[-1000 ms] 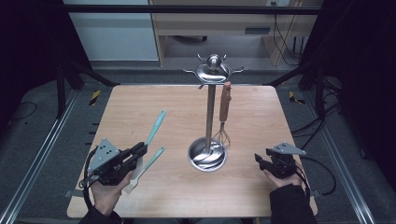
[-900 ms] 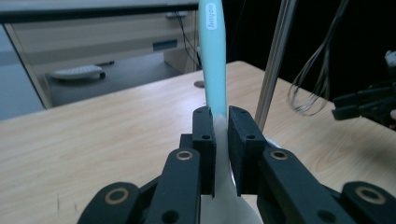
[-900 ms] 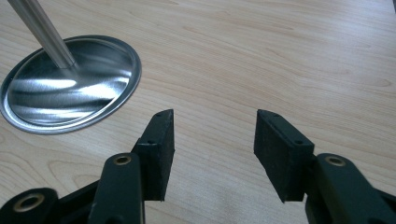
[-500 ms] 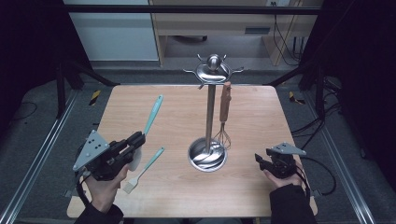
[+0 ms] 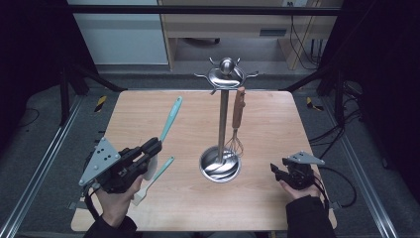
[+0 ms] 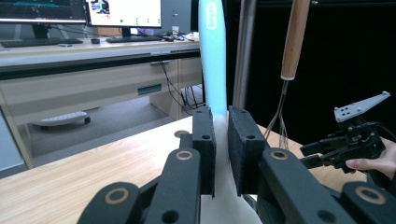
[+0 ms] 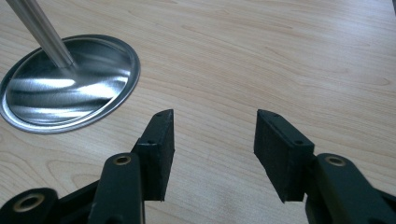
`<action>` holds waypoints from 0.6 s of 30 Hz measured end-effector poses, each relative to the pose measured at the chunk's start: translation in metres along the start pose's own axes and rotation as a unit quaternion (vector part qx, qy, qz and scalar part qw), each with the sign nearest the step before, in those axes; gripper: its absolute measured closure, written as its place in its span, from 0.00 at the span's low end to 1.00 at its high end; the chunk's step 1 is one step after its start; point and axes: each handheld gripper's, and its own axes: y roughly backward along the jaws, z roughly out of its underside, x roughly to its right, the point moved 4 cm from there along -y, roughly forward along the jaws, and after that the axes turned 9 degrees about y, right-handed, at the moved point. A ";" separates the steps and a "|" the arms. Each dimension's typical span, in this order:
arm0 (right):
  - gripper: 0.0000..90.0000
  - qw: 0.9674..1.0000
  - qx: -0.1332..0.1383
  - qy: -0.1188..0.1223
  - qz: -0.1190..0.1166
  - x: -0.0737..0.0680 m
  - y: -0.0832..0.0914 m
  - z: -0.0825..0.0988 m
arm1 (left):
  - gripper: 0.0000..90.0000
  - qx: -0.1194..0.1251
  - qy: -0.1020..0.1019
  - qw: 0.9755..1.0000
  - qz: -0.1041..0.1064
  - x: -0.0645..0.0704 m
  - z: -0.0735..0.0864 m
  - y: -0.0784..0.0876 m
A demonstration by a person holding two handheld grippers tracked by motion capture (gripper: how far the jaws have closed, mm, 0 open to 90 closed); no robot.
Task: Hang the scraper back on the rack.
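Lifted teal spatula (image 5: pixel 170 120), long handle, white blade

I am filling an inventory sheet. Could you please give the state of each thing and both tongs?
Left tongs: shut on the teal spatula.
Teal spatula: gripped near its pale head, handle pointing away and upward.
Second spatula: lying flat on the table.
Whisk: hanging from the metal stand.
Right tongs: open, holding nothing.

A rack (image 5: pixel 224 124) stands mid-desk (image 5: pixel 277 114), whisk (image 5: pixel 236 126) hanging at its right; two spatulas (image 5: pixel 170 119) lie left of it.
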 end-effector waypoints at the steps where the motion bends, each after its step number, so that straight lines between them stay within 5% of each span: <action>1: 0.54 1.000 0.000 0.000 0.000 0.000 0.000 0.000 | 0.90 0.001 -0.001 1.000 0.003 0.002 0.000 -0.001; 18: 0.54 1.000 0.000 -0.004 -0.003 0.000 0.001 0.000 | 0.90 0.014 -0.016 1.000 0.018 0.022 -0.012 -0.012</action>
